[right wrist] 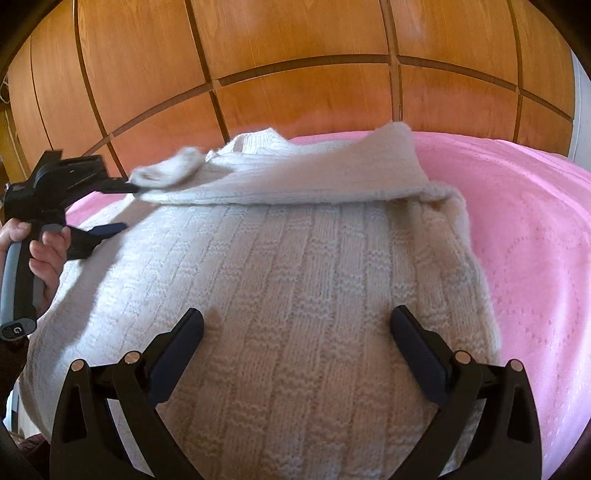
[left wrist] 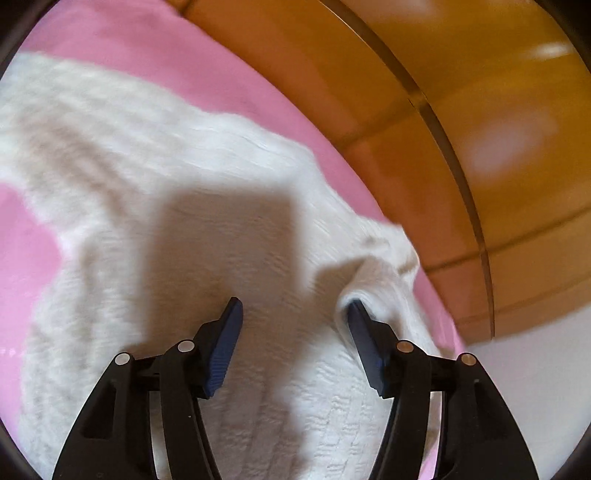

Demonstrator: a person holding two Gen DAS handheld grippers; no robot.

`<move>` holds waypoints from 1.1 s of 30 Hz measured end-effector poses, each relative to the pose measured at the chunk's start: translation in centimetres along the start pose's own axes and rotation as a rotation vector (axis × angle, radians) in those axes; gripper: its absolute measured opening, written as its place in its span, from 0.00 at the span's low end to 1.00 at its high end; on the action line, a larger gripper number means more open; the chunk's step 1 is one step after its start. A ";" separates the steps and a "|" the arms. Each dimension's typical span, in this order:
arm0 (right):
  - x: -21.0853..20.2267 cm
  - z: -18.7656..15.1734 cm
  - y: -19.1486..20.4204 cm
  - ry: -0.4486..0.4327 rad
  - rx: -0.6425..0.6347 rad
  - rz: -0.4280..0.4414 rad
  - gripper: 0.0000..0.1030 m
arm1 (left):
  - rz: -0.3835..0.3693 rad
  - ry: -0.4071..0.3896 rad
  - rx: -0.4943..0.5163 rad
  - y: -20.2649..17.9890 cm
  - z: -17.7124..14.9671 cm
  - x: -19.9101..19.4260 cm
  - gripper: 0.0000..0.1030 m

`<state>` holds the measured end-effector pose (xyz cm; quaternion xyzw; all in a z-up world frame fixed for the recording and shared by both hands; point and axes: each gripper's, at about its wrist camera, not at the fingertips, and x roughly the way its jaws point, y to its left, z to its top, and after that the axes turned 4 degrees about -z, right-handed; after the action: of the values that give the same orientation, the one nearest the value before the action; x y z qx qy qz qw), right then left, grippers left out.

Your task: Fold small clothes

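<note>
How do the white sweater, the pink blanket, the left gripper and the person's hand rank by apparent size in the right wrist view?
1. white sweater
2. pink blanket
3. left gripper
4. hand

The last two look nearly alike, so their order is unsure.

A pink bedspread (right wrist: 524, 229) with an embossed looping pattern covers the bed from 3 to 6 o'clock in the right wrist view. Behind it, from 9 through 3 o'clock, stand glossy orange-brown wooden wardrobe panels (right wrist: 295, 33) divided by dark grooves. Bright light patches reflect on the wood.
</note>
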<state>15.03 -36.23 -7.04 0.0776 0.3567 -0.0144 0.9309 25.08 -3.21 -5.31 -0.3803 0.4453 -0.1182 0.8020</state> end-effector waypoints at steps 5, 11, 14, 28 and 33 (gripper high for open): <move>-0.2 -0.1 0.2 0.002 -0.006 -0.003 0.98 | -0.063 -0.021 -0.079 1.9 -0.3 -2.3 0.60; -0.2 -0.1 0.3 0.002 -0.011 -0.008 0.98 | 0.051 -0.140 0.374 -3.3 -2.9 -4.7 0.77; -0.2 -0.1 0.3 0.002 -0.012 -0.009 0.98 | 0.108 -0.166 0.733 -7.1 -6.8 -4.2 0.82; -0.5 -0.2 0.2 0.001 0.006 -0.003 0.98 | 0.079 0.010 0.826 -9.8 -5.5 2.4 0.02; -1.5 1.5 -0.3 0.019 0.071 0.022 0.98 | -0.071 0.000 0.428 -5.4 1.4 -0.9 0.02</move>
<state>14.89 -36.75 -5.04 0.1147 0.3640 -0.0159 0.9242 26.47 -5.67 -0.44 -0.2169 0.3962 -0.2382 0.8598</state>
